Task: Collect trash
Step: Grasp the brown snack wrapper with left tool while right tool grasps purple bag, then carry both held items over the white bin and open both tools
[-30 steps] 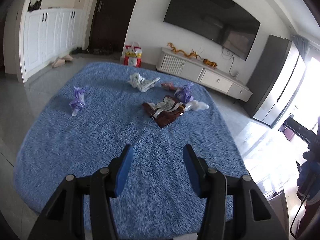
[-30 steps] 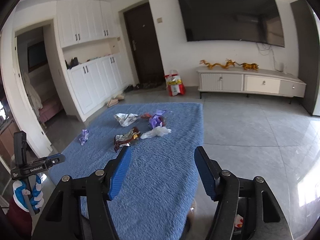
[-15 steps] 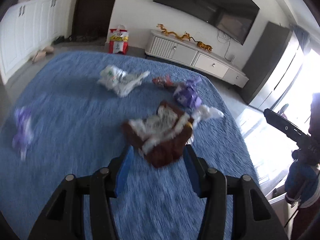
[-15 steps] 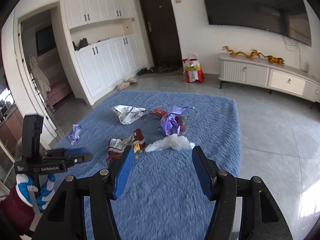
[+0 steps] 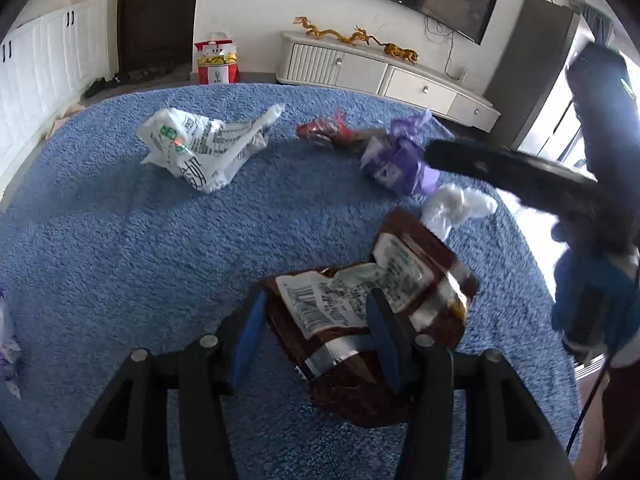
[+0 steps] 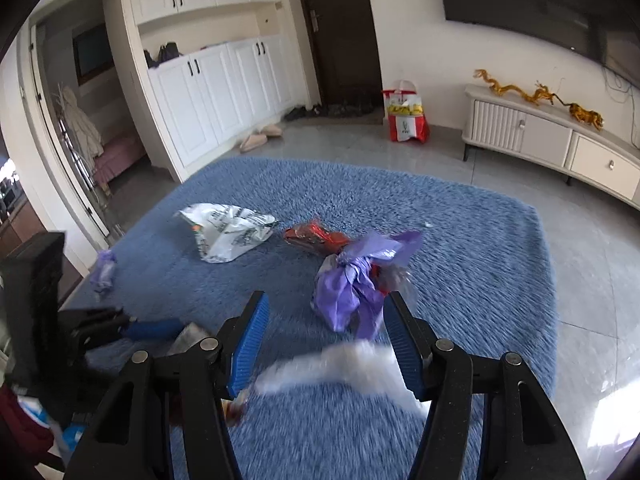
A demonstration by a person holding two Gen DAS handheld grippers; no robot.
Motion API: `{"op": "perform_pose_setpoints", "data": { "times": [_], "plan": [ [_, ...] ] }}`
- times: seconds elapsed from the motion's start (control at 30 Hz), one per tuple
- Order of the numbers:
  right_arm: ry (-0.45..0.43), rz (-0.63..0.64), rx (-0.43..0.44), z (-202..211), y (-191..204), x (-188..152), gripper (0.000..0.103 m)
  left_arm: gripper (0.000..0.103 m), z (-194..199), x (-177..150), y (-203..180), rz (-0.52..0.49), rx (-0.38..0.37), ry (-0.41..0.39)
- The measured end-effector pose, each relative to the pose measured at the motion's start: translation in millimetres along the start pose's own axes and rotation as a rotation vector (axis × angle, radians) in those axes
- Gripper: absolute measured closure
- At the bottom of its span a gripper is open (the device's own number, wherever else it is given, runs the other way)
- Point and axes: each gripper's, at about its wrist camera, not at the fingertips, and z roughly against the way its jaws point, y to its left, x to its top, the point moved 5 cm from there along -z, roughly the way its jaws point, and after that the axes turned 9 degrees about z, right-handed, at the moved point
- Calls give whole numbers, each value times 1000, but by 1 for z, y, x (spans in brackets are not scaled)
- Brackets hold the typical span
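Left gripper (image 5: 316, 330) is seen spread wide over the blue shag rug (image 5: 120, 240), nothing clamped yet. The brown snack wrapper (image 5: 372, 312) lies right between its blue pads, its printed label face up, with one crumpled end running under the right pad. Contact w/ the pads can't be confirmed; the left pad looks just clear of the foil edge.

Right gripper (image 6: 324, 344) is likewise released, jaws apart. A clear plastic bag (image 6: 344, 364) is caught between its fingers, low and close in, but it's badly blurred, so whether it's being touched is prob. not readable. Just ahead of the right finger sits the purple bag bundle (image 6: 352, 284); beyond that, a red foil wrapper (image 6: 316, 238); ahead-left, a white printed plastic bag (image 6: 228, 234). A small purple wrapper (image 6: 103, 270) is spotted far off to the left, near the rug's edge.

Step in hand, as judged: approach done on both sides, the grasp itself not yet made. No bin is seen in either view.

Next move, est.: left jaws to be closed on the brown wrapper, w/ the tips pressed slightly into the pile so the thin foil isn't skated over. Same for the right side on the clear bag — flimsy film, so a pinch on a bunched part is called for, not a flat edge.
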Motion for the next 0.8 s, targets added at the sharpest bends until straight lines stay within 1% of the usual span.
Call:
{"op": "perform_pose_setpoints", "data": {
  "times": [0.13, 0.2, 0.23, 0.27, 0.33, 0.37, 0.43, 0.47, 0.5, 0.6, 0.7, 0.8],
  "plan": [
    [35, -13, -13, -24, -7, 3, 45, 53, -2, -5, -8, -58, 31, -10],
    [52, -11, -16, -32, -9, 3, 48, 54, -3, -8, -14, -87, 43, -12],
    [62, -8, -13, -35, -8, 3, 55, 55, -3, -9, -16, -102, 47, -12],
    [68, -5, -6, -37, -8, 2, 64, 62, -4, -10, -18, -115, 49, -13],
    [60, 3, -2, -37, -4, 1, 66, 69, -4, -11, -21, -125, 64, -23],
    [45, 6, 2, -32, -1, 1, 67, 78, -3, -12, -20, -123, 57, -26],
    [15, 10, 6, -22, 3, 2, 68, 86, -1, -13, -20, -116, 54, -32],
    [-4, 11, 8, -13, 5, 2, 69, 93, 1, -14, -20, -114, 54, -38],
    [-21, 11, 11, -6, 6, 3, 69, 98, 4, -16, -20, -111, 53, -45],
    [-84, 8, 14, 30, 9, 8, 69, 98, 17, -24, -15, -88, 43, -51],
    [-128, 6, 11, 65, 10, 10, 69, 99, 31, -34, -14, -58, 36, -63],
    [-152, 6, 0, 99, 14, 5, 69, 99, 50, -40, -15, -27, 32, -84]
  ]
}}
